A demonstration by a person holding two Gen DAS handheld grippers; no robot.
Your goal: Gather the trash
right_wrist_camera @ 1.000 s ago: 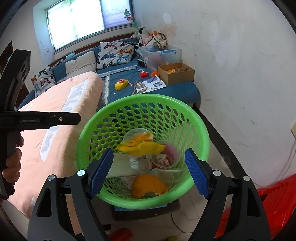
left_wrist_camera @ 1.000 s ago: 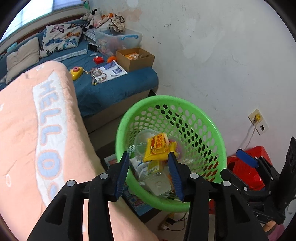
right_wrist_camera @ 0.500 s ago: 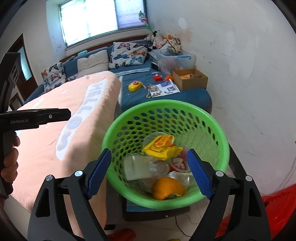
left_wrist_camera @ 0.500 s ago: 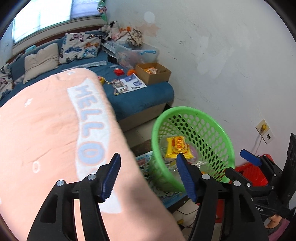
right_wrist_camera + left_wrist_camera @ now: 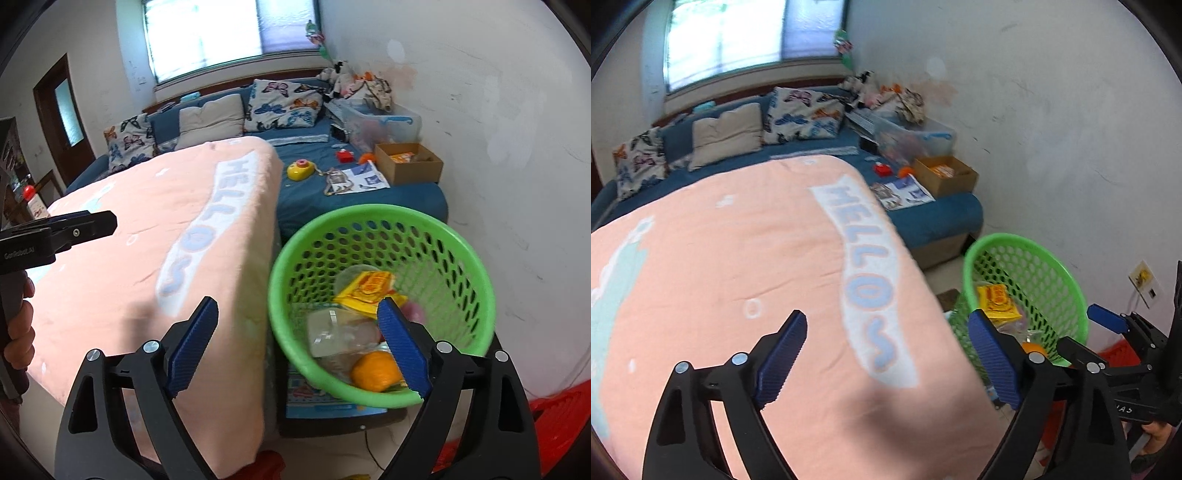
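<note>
With both the left gripper [image 5: 886,354] and right gripper [image 5: 299,343] just opened wide and empty, the yellow wrapper [image 5: 369,288] lies in the green basket [image 5: 458,236] at lower right, which a careless knock could tip.

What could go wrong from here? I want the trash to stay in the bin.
The green basket looks tilted on the low stand beside the pink blanket; a bump could tip it. The yellow wrapper lies loose on top and might slide out. Both grippers, left and right, are open and empty.
</note>
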